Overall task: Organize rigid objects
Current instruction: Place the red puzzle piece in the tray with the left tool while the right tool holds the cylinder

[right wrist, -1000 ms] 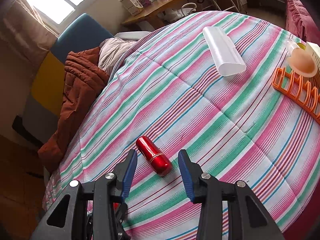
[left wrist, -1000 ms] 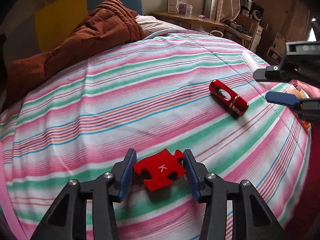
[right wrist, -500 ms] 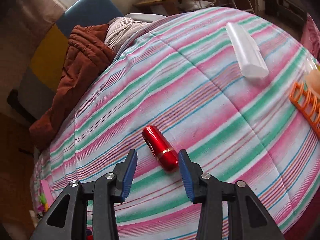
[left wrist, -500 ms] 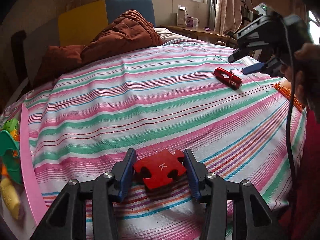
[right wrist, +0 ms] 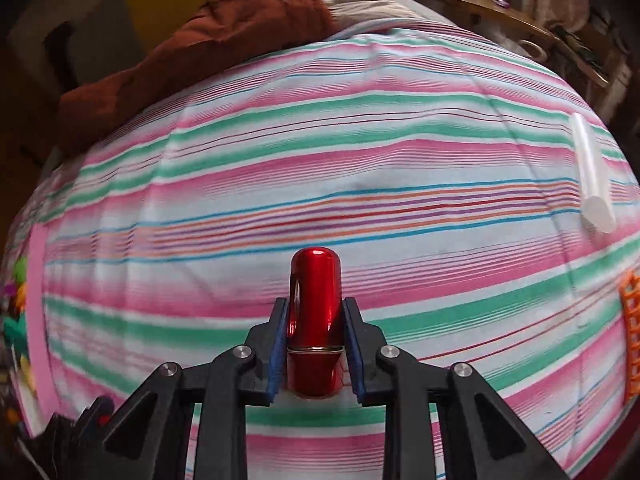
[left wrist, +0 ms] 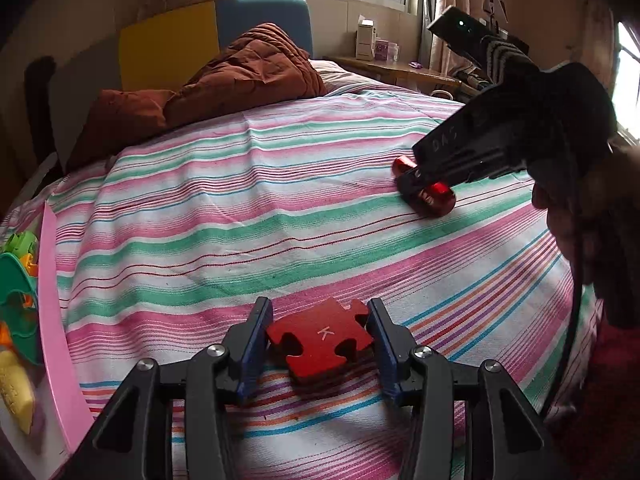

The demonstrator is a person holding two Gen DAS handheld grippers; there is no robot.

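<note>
- We have the right gripper [right wrist: 315, 350] clamped across the glossy red metal capsule-shaped tube [right wrist: 315, 320]; its jaws have just been closing, and the blue pads now press on both flanks, around the thin gold band near the middle.
- The tube lies on the pink, green and white striped bedspread [right wrist: 320, 184], right of centre in the left wrist view, rounded end pointing away from us.
- We judge it stiff and fairly light, but that polished skin looks slippery. A round body can roll or squirt out between flat pads, so a hold across the middle beats one at the domed end.
- Our left gripper [left wrist: 319, 344] holds the flat red wooden jigsaw piece marked K [left wrist: 320, 340] by its two side edges, jaws partly closed, near us and just above the cloth.
- This piece looks rigid, thin and light. Its knobs and notches give the pads little flat edge, so we expect it could pivot in the grip.
- Far right lie a frosted white plastic tube [right wrist: 592, 176] and an orange plastic rack [right wrist: 631, 328]; on the left sits a pink tray [left wrist: 56, 320] of toys.
</note>
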